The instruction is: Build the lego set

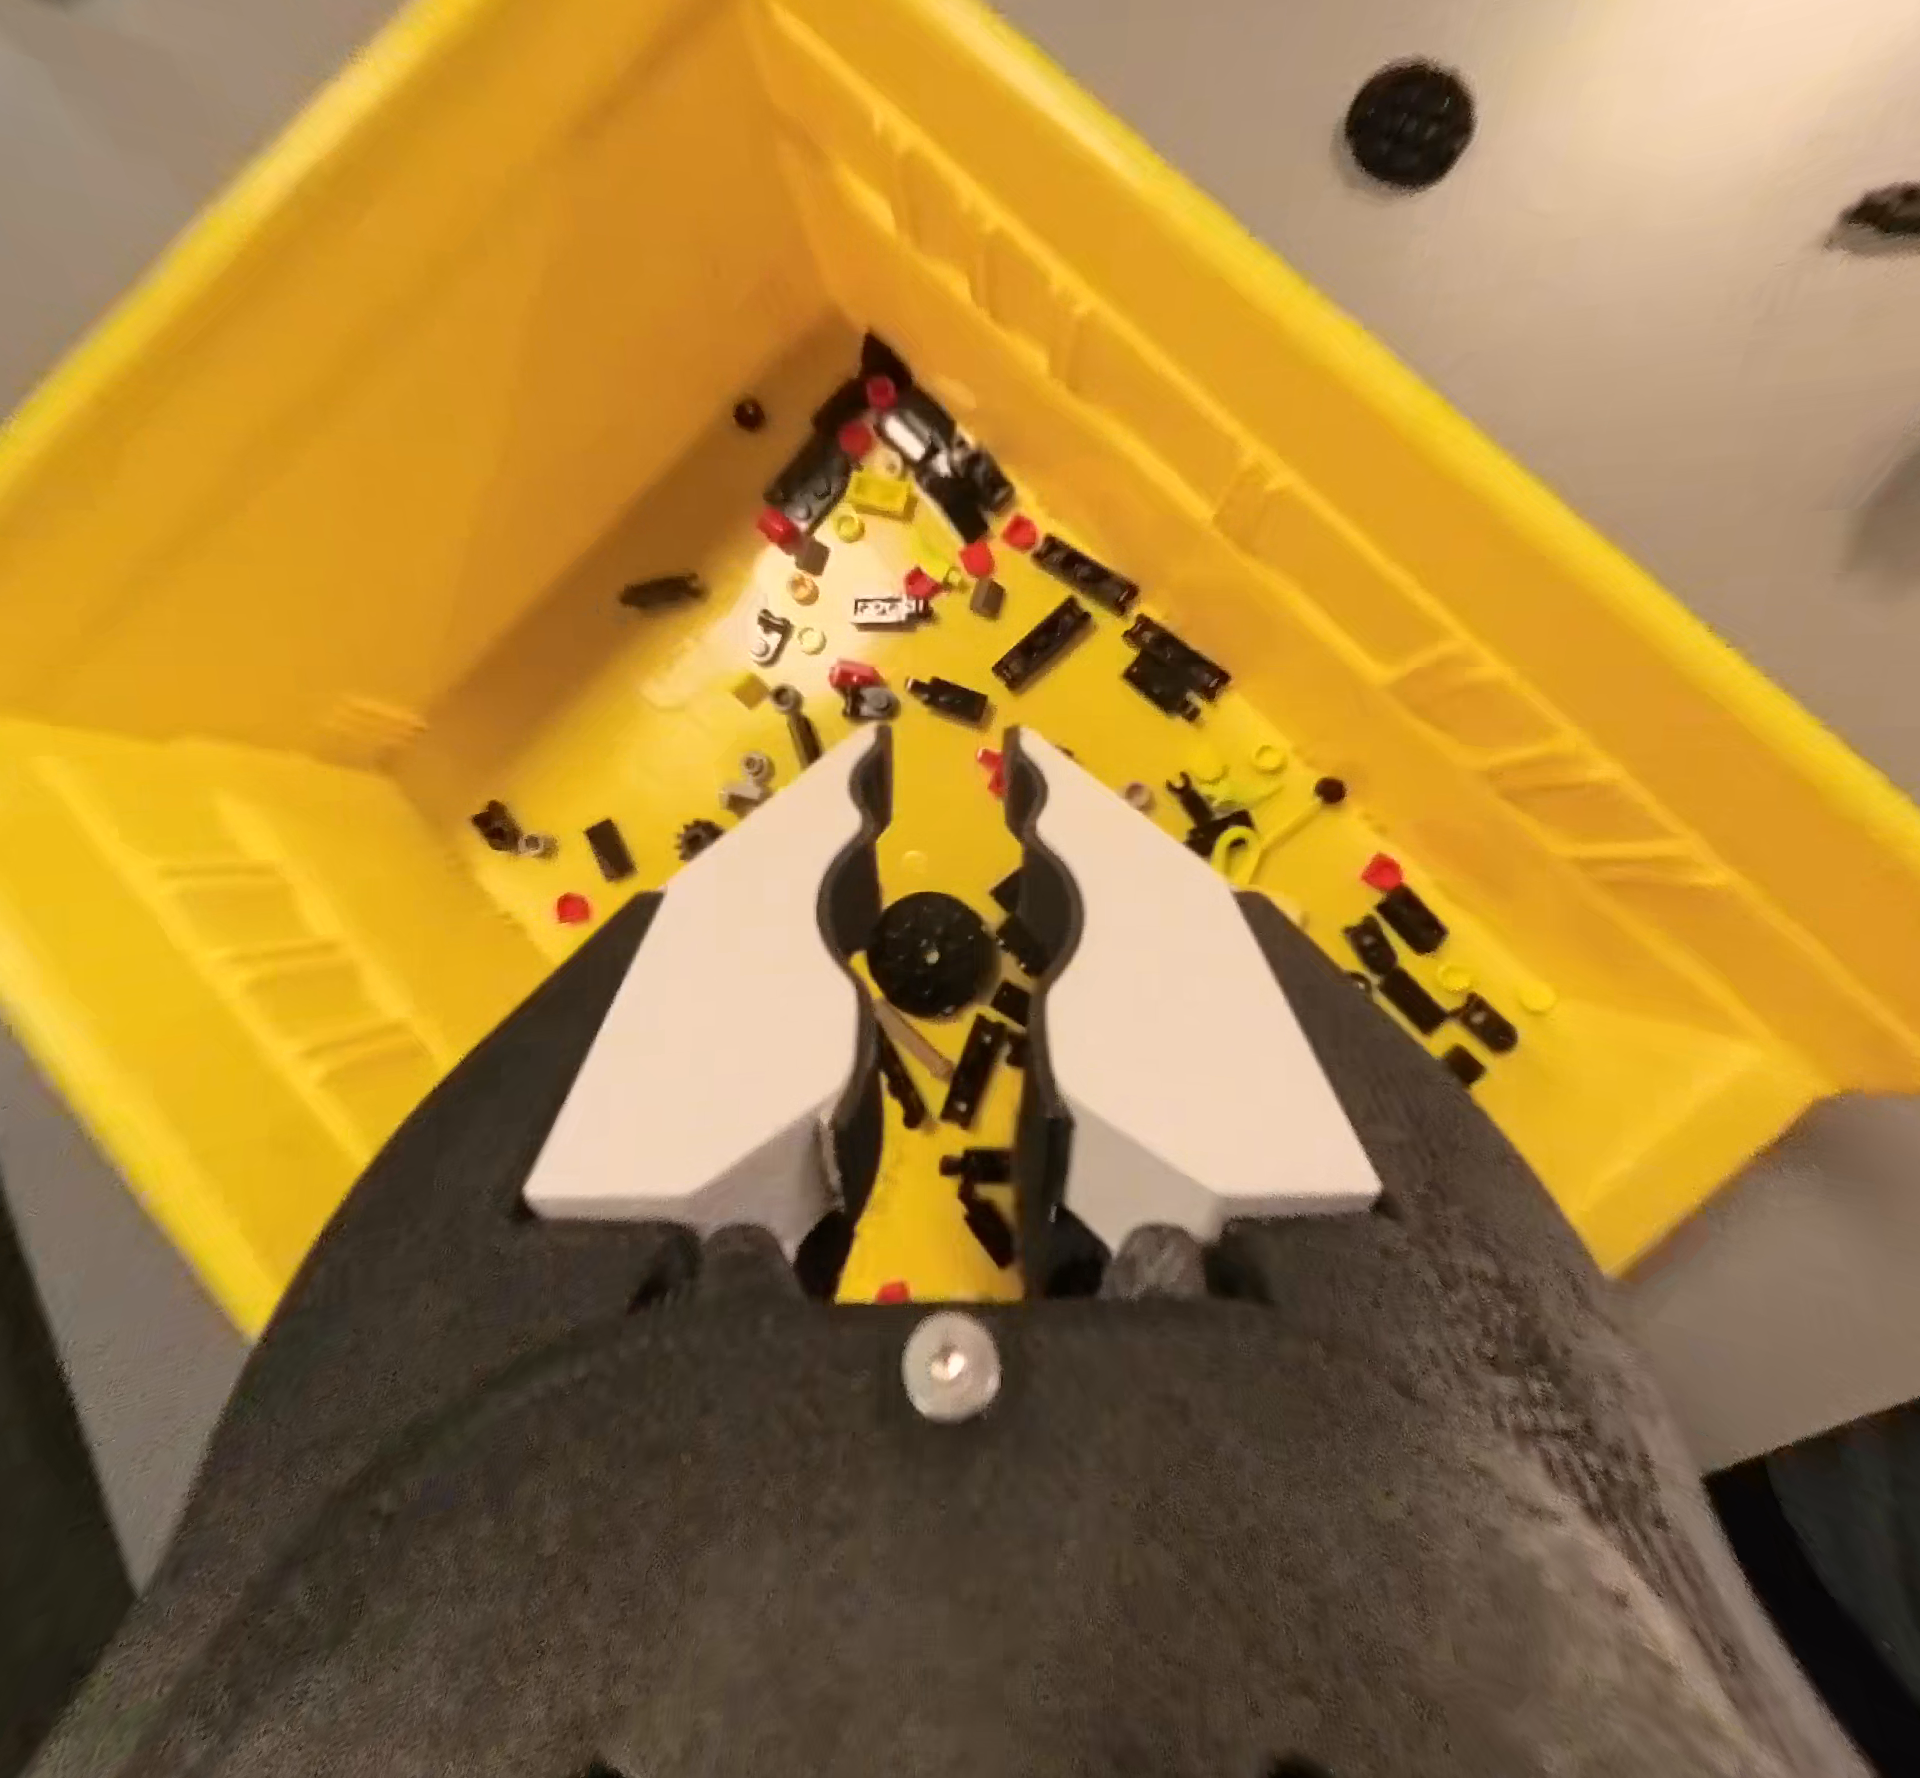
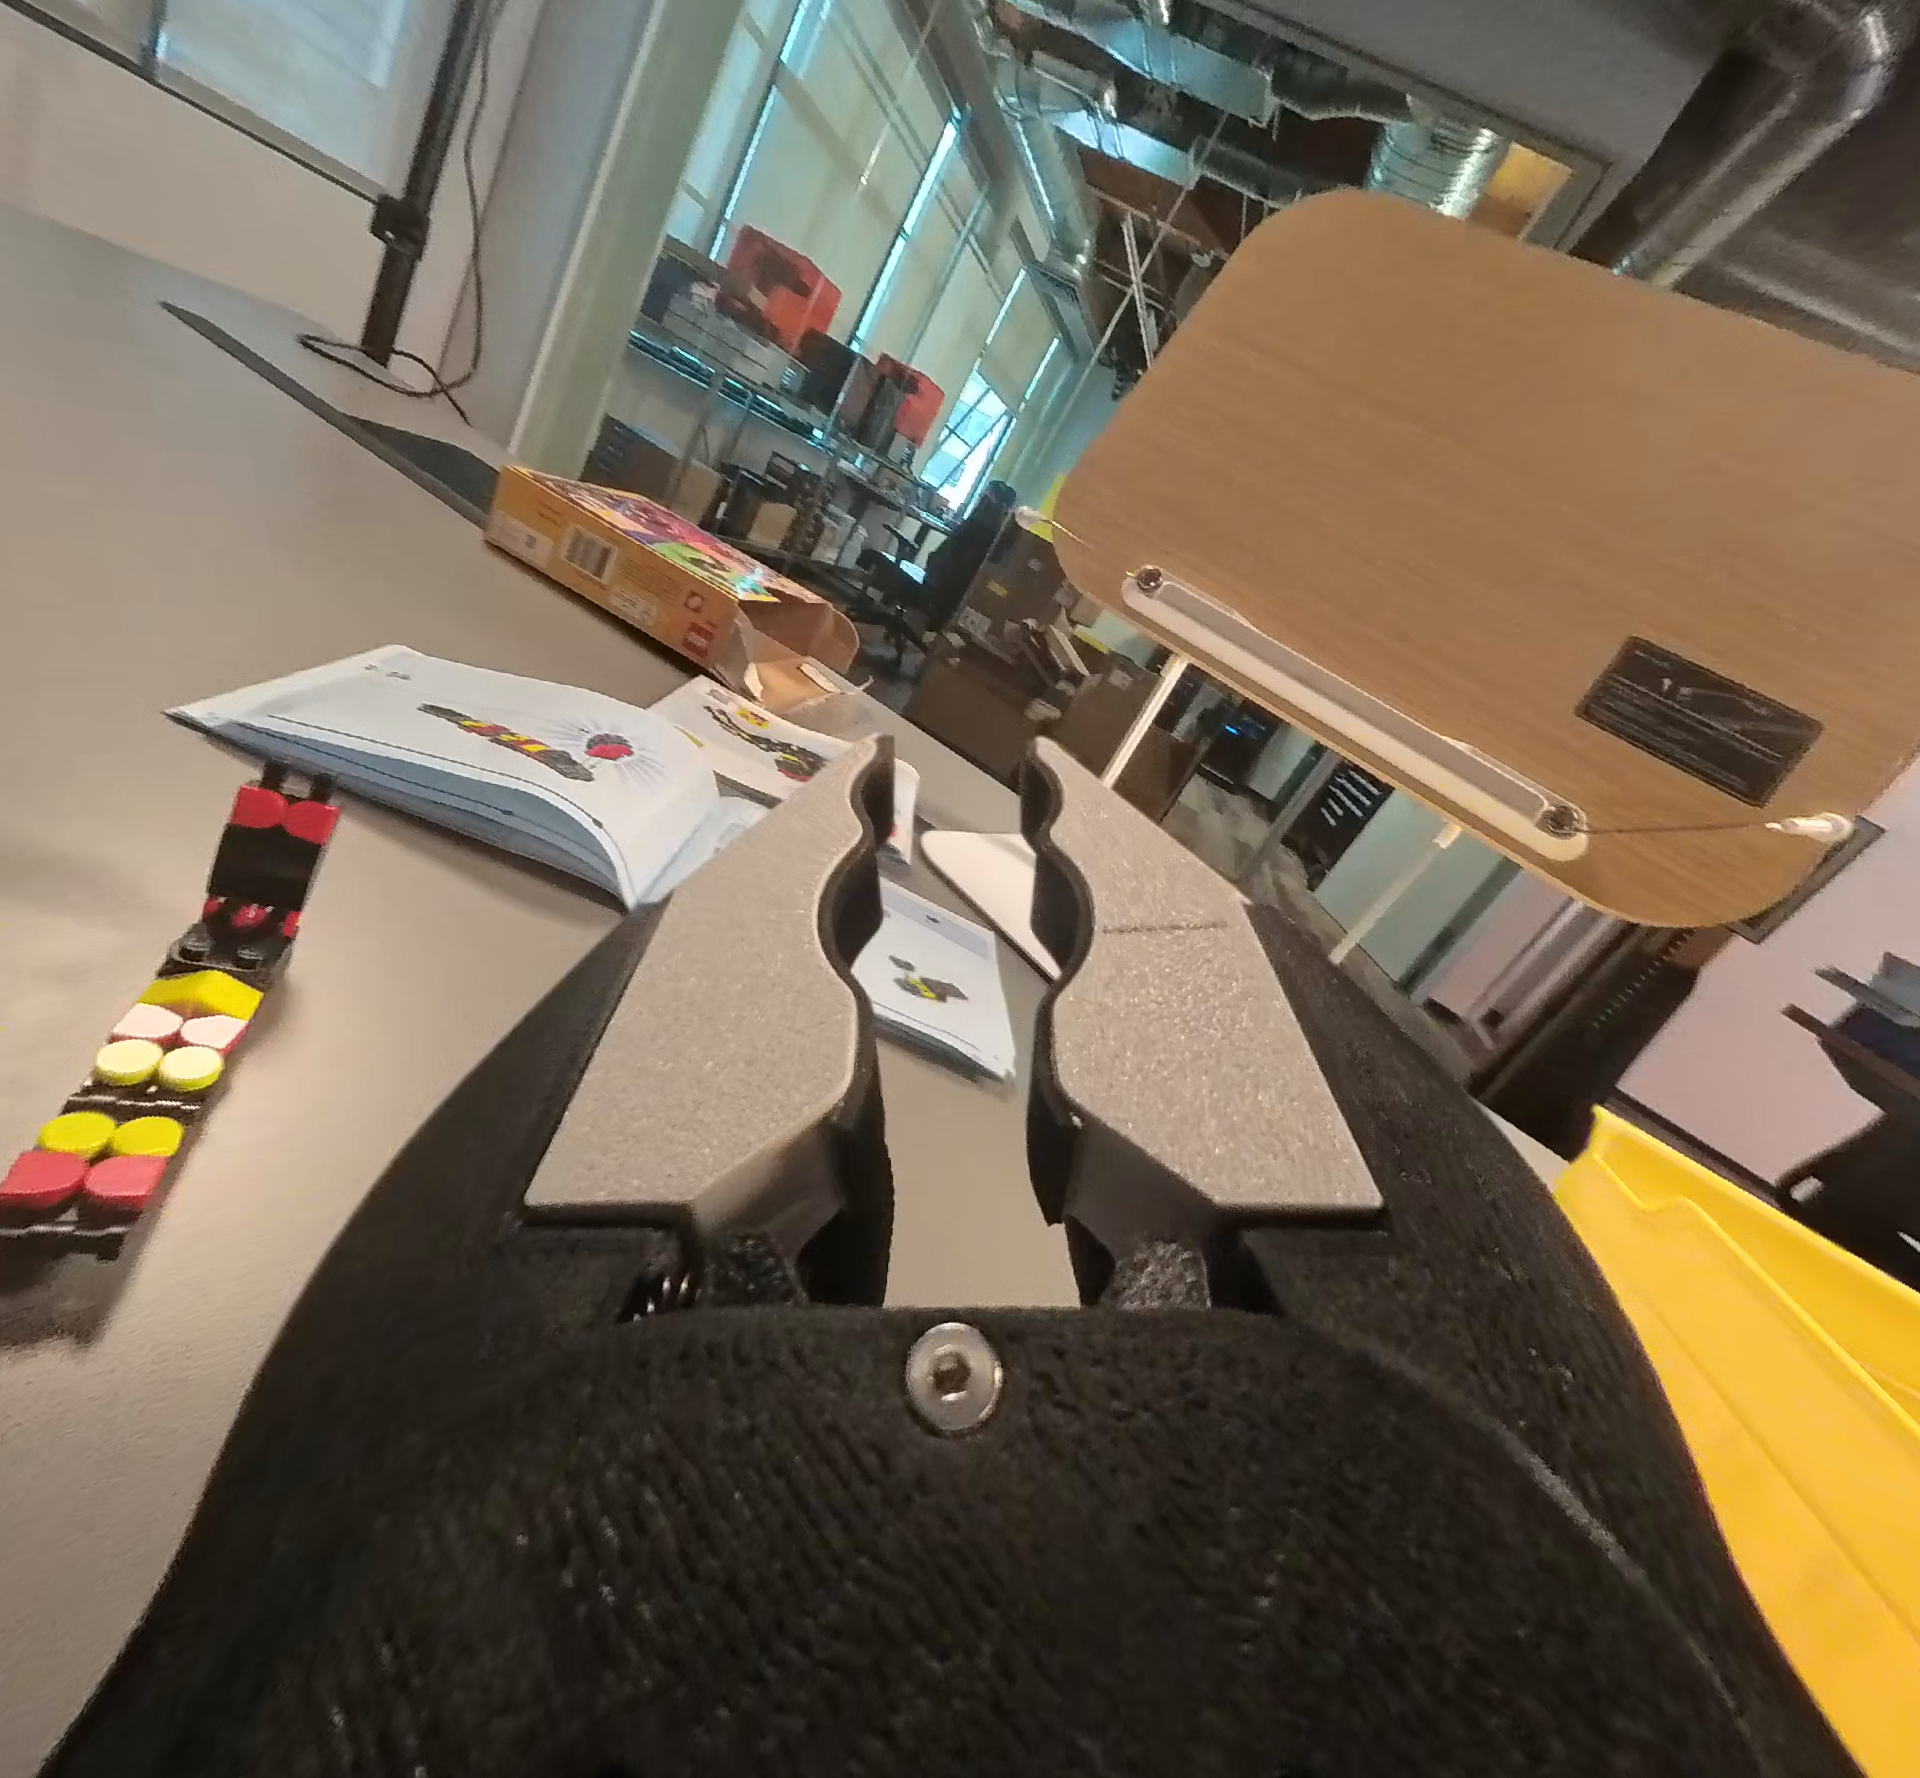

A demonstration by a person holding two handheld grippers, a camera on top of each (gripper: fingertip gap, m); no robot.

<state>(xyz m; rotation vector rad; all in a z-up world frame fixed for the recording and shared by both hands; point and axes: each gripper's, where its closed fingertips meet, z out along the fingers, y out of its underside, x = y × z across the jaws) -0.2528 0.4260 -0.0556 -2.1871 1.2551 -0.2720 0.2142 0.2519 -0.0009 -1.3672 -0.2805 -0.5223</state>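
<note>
Grey table (image 2: 312, 565): booklet (image 2: 468, 762), yellow bin (image 1: 416, 326).

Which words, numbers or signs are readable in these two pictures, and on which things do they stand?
White tile in the yellow bin: print too blurred.
Orange box: barcode and small print, too small.
Open booklet: drawings, no legible words.
Black plate on the wooden board: print too small.
Nothing can be quoted.

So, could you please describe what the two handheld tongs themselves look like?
Both look alike in build. The left tongs have a rough dark grey body, white wedge-shaped fingers with wavy black inner pads, and a silver screw at the centre. The right tongs have a black textured body, grey fingers, the same wavy black pads and silver screw. No cables or sleeves show.
</note>
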